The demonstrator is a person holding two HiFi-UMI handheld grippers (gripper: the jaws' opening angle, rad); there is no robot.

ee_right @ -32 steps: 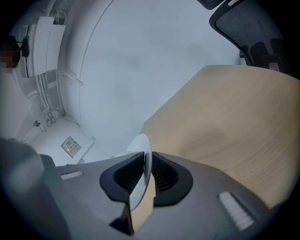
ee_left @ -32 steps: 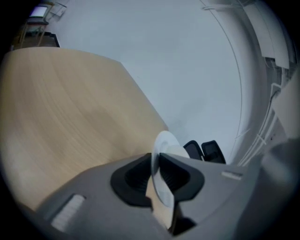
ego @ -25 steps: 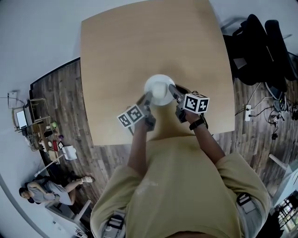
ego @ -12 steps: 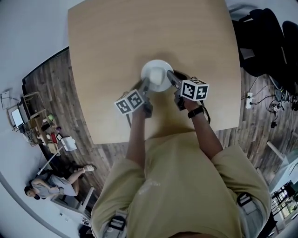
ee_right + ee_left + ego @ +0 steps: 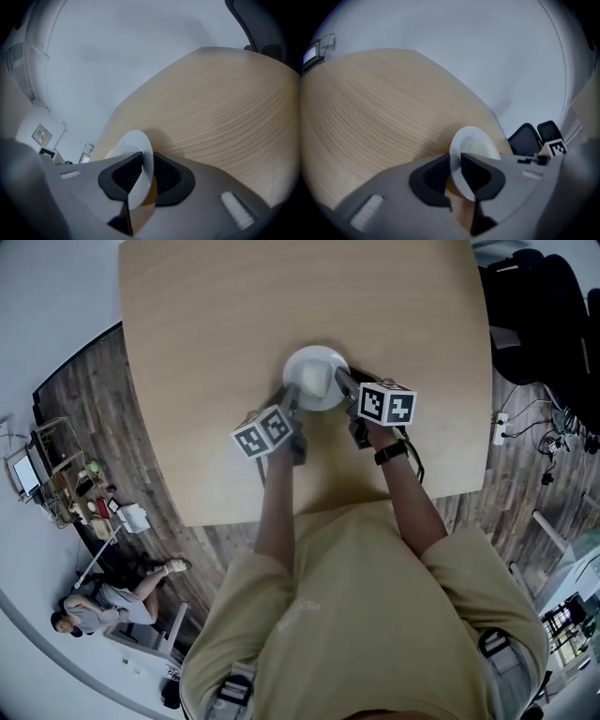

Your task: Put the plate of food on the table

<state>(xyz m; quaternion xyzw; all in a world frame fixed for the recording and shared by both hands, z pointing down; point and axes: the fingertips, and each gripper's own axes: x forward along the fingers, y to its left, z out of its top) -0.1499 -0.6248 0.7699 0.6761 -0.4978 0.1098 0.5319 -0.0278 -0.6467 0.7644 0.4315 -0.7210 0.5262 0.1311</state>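
A white plate [image 5: 317, 376] with pale food on it is over the middle of the light wooden table [image 5: 206, 334], casting a shadow just beneath it. My left gripper [image 5: 292, 401] has the plate's near-left rim between its pads, and its jaws are closing. In the left gripper view the plate [image 5: 476, 144] stands edge-on in the left gripper [image 5: 455, 171]. My right gripper [image 5: 343, 383] has the near-right rim between its pads, and its jaws are opening. The right gripper view shows the plate [image 5: 133, 143] edge-on in the right gripper [image 5: 147, 171], with both pads against the rim.
Black office chairs [image 5: 544, 315] stand right of the table, with a power strip [image 5: 500, 427] on the wood floor. At the lower left a person [image 5: 94, 610] sits on the floor near a small cluttered stand [image 5: 84, 498]. The table's near edge [image 5: 309, 507] is by my waist.
Both grippers and the plate have moved forward, farther from the table's near edge, staying on either side of the plate.
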